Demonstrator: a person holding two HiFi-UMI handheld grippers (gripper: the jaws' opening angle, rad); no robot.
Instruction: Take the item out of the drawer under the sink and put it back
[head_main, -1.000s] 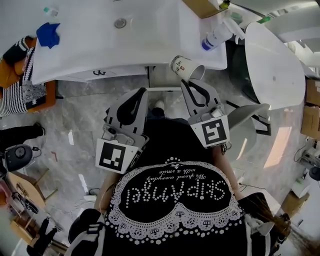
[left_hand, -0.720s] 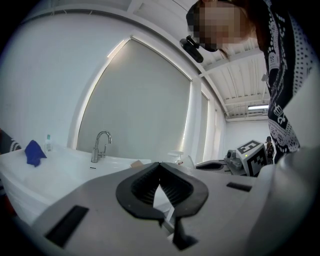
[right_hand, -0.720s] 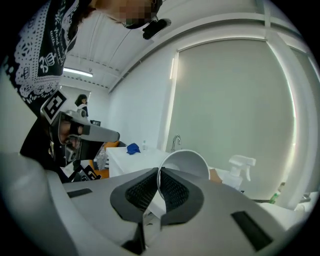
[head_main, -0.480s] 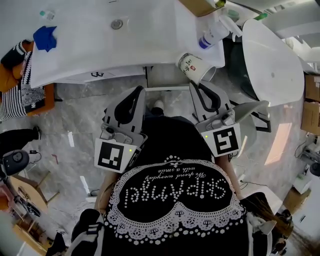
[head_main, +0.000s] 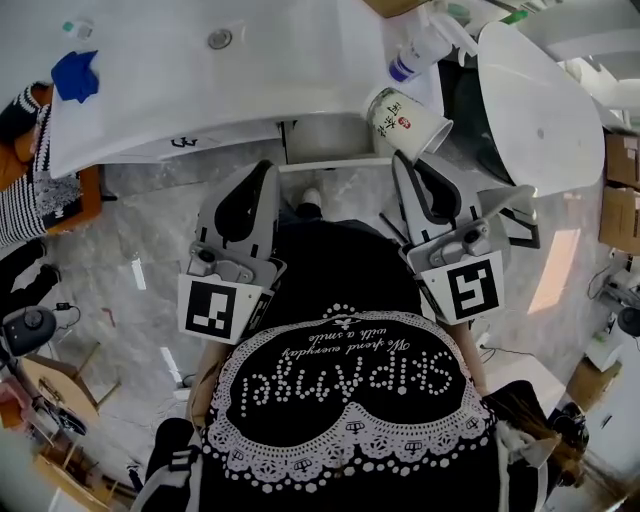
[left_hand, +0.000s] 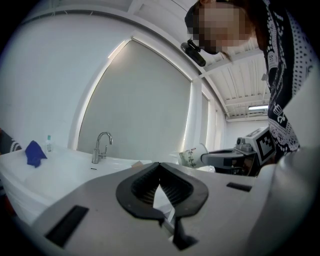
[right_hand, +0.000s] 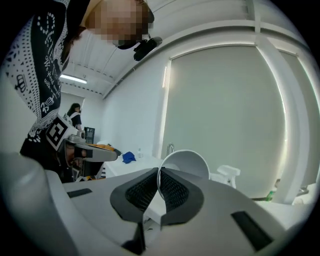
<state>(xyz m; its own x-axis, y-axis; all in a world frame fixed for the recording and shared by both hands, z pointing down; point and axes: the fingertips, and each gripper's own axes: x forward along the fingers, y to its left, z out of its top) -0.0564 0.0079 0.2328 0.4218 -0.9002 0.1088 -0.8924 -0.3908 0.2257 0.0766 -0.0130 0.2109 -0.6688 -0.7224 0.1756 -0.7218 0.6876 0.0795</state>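
Sink counter (head_main: 180, 100): white, fills the top of the head view; far edge and L end cut off by the frame. White rounded fixture (head_main: 545, 110) at the R, only partly in view, can't tell what it is. Person's black top (head_main: 350, 400) covers the lower middle and hides arms and hands. Drawer (head_main: 330, 140) under the counter's front edge: only a grey strip shows, the rest is under the overhang, inside not visible.

L gripper (head_main: 267, 168) is level in front of the counter, well apart from the drawer. Its own view shows the pads (left_hand: 170, 186) meeting at the tips w/ nothing btw them: closed, empty.

R gripper (head_main: 402, 160) is clamped on the paper cup (head_main: 408, 120). In its own view one jaw sits inside the rim and one outside, pinching the wall. Cup is tilted, mouth toward the gripper, in the air at the counter's front edge just R of the drawer, touching no surface. Cup's print too small to read.

Spray bottle (head_main: 412, 58) lies beyond the cup, top cut off. Blue cloth (head_main: 76, 75) at the counter's L end. Faucet (left_hand: 101, 145) shows only in the L gripper view.
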